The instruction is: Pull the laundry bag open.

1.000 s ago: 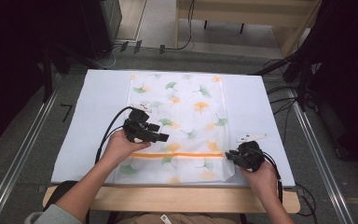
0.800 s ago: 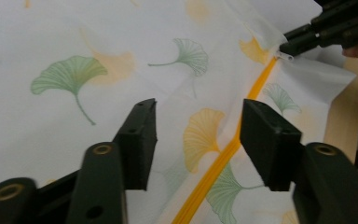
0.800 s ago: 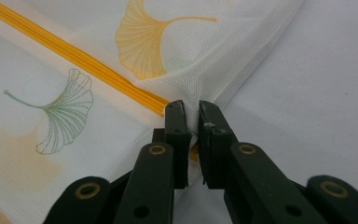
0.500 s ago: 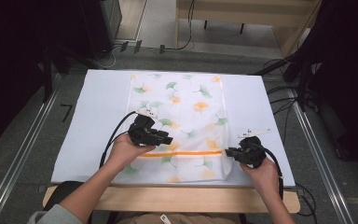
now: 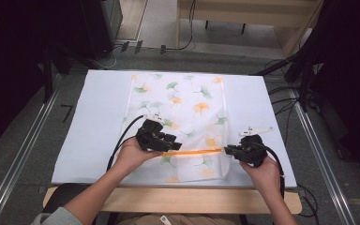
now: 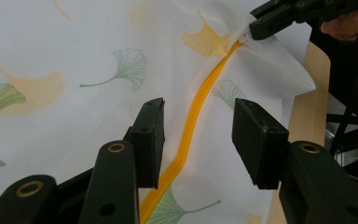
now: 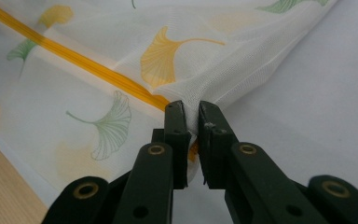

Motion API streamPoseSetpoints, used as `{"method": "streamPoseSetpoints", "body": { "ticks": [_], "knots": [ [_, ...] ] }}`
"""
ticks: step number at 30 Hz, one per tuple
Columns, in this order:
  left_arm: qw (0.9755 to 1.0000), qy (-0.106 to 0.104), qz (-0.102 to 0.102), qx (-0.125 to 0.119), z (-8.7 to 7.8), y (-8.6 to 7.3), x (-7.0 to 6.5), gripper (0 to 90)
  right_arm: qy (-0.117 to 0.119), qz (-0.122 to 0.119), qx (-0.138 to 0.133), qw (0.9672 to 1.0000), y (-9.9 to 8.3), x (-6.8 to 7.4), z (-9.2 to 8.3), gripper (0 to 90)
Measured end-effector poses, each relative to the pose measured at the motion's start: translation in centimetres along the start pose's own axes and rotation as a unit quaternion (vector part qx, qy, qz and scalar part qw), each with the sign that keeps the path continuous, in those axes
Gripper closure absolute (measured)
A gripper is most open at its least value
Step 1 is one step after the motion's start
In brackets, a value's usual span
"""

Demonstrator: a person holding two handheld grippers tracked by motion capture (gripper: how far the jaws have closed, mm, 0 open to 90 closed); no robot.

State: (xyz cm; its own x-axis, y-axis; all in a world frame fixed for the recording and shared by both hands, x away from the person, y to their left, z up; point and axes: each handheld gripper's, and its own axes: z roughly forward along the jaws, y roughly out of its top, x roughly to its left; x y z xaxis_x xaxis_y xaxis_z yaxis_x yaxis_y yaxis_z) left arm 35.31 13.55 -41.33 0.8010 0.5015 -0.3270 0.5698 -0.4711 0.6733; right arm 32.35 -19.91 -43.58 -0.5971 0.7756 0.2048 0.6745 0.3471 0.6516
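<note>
A white mesh bag (image 5: 183, 103) printed with ginkgo leaves lies flat on the white mat, an orange zipper (image 5: 194, 152) running across its near part. My left gripper (image 5: 174, 144) hovers over the zipper's left stretch. In the left gripper view its jaws (image 6: 198, 123) straddle the zipper (image 6: 200, 98) without pressing it, and they have just been opening. My right gripper (image 5: 227, 150) is shut on the bag's right edge at the zipper's end; in the right gripper view (image 7: 192, 116) the fabric bunches up between the pads. The left gripper view also shows that right gripper (image 6: 256, 28) pinching the cloth.
The white mat (image 5: 98, 117) covers most of the table, with a wooden front edge (image 5: 192, 199) below it. Cables lie off the table's right side (image 5: 286, 101). Metal rails (image 5: 23, 154) run along both sides.
The left gripper has slid right along the zipper toward the bag's middle, and its jaws stand narrower than a second ago. The right gripper keeps its grip and has hardly moved.
</note>
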Motion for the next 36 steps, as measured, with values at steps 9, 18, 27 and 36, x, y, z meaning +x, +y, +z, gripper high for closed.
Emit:
{"method": "streamPoseSetpoints", "body": {
  "ticks": [9,18,27,36],
  "knots": [
    [0.9998,-0.011,0.011,0.010,1.8,0.6,-1.6,63.4,-0.002,0.001,-0.002,1.0000,0.2,0.1,-0.1,84.2],
    [0.9992,-0.018,0.029,0.021,4.4,1.6,-3.2,59.9,0.015,-0.001,-0.013,0.9998,0.3,0.2,-0.3,84.3],
    [0.9984,-0.027,0.036,0.035,7.1,2.1,-4.3,59.9,0.010,-0.006,-0.010,0.9999,0.3,0.4,-0.2,84.3],
    [0.9974,-0.033,0.048,0.043,8.7,2.4,-4.8,65.3,0.012,-0.018,-0.010,0.9997,0.4,0.5,-0.4,84.6]
  ]
}}
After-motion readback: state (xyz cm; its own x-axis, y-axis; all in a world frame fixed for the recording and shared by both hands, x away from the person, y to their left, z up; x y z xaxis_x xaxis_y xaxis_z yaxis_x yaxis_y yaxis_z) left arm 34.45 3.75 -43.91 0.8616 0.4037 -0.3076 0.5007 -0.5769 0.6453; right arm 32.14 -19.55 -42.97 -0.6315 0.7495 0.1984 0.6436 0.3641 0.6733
